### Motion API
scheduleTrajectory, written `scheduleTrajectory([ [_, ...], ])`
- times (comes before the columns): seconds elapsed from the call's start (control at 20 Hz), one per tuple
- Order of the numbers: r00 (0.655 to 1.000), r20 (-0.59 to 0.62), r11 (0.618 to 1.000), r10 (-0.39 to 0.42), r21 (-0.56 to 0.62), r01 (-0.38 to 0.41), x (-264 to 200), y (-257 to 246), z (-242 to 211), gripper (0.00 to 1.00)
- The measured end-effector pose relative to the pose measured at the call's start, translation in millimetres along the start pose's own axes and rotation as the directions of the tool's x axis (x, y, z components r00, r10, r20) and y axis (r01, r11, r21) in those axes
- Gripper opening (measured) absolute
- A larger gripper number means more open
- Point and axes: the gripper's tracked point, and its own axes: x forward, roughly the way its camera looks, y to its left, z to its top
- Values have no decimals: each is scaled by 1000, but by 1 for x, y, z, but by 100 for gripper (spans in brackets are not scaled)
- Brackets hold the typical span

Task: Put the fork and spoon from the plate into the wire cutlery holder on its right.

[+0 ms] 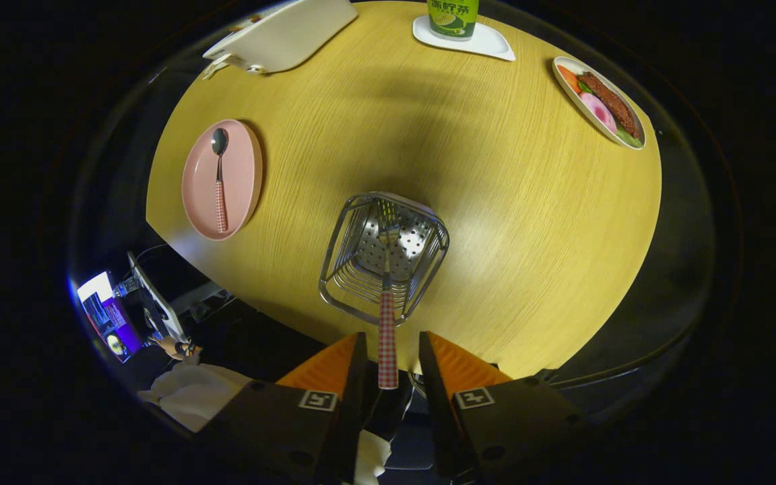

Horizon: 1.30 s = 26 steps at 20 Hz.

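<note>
Wood-grain tabletop (496, 202), round and yellow-toned, carries all items in the scene.

Gripper (391, 367): the two fingers stand apart, with a visible gap on each side of the fork handle that lies between them. Neither finger (354, 367) presses on the handle. The tongs are therefore open, not gripping.

Fork (388, 316): the handle has a red-and-white check pattern; the metal neck and tines point away from the fingers, down into the holder. The tine end sits over the perforated floor of the holder. The butt of the handle lies between the fingers, above the near rim of the holder. Whether the fork rests on the holder floor cannot be told.

Holder (334, 269): a wire basket of squarish outline with a perforated metal base, standing on the table just ahead of the fingers, near the table's closer edge.

Plate (240, 162): pink, oval in this view, on the table to the left of the holder and well apart from it.

Spoon (219, 178): lies on the plate, bowl pointing away, checked handle toward the near rim.

Other items beyond the holder: a white tray (287, 34), a green cup (453, 17) on a white coaster (489, 42), and a dish of food (600, 101) to the right.
</note>
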Motion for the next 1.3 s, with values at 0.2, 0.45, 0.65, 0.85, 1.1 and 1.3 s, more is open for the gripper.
scheduleTrajectory([
  [0.2,993,111,999,42,23,-45,-13,15,10,71],
  [0.45,959,276,995,62,64,-83,-27,27,22,99],
  [0.65,912,409,992,27,99,-74,-42,26,31,100],
  [0.85,850,526,989,-30,136,-50,-59,26,32,100],
  [1.1,744,663,990,-79,142,-22,-78,47,32,100],
  [1.3,690,721,996,-68,89,6,-84,80,29,100],
])
